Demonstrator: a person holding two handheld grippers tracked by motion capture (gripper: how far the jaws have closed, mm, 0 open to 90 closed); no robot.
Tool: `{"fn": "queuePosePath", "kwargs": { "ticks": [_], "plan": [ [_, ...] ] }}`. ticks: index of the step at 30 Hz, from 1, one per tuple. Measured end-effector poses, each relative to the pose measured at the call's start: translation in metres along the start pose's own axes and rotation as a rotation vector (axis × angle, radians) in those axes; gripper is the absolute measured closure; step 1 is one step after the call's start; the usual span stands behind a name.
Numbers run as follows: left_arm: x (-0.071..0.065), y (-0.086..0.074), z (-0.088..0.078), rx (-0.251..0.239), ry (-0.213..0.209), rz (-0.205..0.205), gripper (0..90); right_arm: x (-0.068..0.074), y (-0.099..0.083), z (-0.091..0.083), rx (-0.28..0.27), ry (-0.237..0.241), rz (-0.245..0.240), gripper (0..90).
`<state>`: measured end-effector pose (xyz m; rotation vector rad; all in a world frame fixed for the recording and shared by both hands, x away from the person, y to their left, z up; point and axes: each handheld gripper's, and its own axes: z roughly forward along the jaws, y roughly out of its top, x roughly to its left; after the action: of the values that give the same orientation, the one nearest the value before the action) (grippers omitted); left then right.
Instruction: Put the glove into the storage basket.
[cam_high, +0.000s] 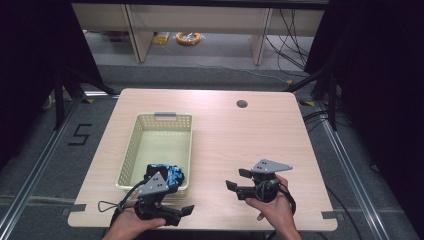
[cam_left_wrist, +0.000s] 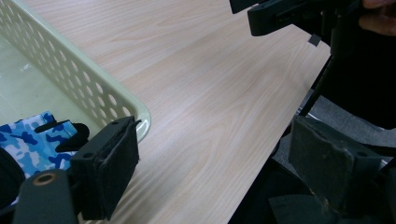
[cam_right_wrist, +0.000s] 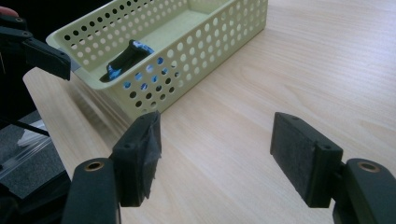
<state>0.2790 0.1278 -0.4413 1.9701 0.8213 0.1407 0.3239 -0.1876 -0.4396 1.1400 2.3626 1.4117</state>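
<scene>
A pale yellow perforated basket (cam_high: 131, 145) stands on the left half of the wooden table (cam_high: 240, 140). A blue camouflage cloth with black parts (cam_high: 174, 175) lies at its near end, also seen in the left gripper view (cam_left_wrist: 28, 140) and through the basket wall (cam_right_wrist: 187, 65) as the cloth (cam_right_wrist: 126, 58). My left gripper (cam_high: 182, 201) is at the basket's near right corner (cam_left_wrist: 93, 88), pointing right along the table's front edge. Its jaws (cam_left_wrist: 217, 163) stand open and empty. My right gripper (cam_high: 237, 179) points left toward the basket, open (cam_right_wrist: 219, 154) over bare wood.
The two grippers face each other across a short stretch of table; the right gripper (cam_left_wrist: 280, 18) and the left gripper (cam_right_wrist: 42, 56) each appear in the other's view. A round cable hole (cam_high: 242, 104) sits at the far side. The table's front edge is close below both hands.
</scene>
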Motion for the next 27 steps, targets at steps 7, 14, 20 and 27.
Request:
{"fn": "queuePosePath", "kwargs": {
  "ticks": [7,14,20,27],
  "plan": [
    [-0.005,-0.011,0.002,-0.007,-0.024,-0.021,15.8,0.002,-0.011,-0.004,-0.021,-0.002,0.001,33.5],
    [-0.003,-0.023,0.000,0.000,-0.056,-0.014,15.8,0.003,-0.023,-0.004,-0.031,0.001,-0.012,33.4],
    [-0.002,-0.028,-0.003,-0.008,-0.081,-0.023,15.8,0.004,-0.029,-0.005,-0.035,0.002,-0.015,33.0],
    [-0.004,-0.038,-0.002,0.007,-0.095,-0.024,15.7,0.006,-0.038,-0.010,-0.039,-0.007,-0.008,32.1]
  ]
}}
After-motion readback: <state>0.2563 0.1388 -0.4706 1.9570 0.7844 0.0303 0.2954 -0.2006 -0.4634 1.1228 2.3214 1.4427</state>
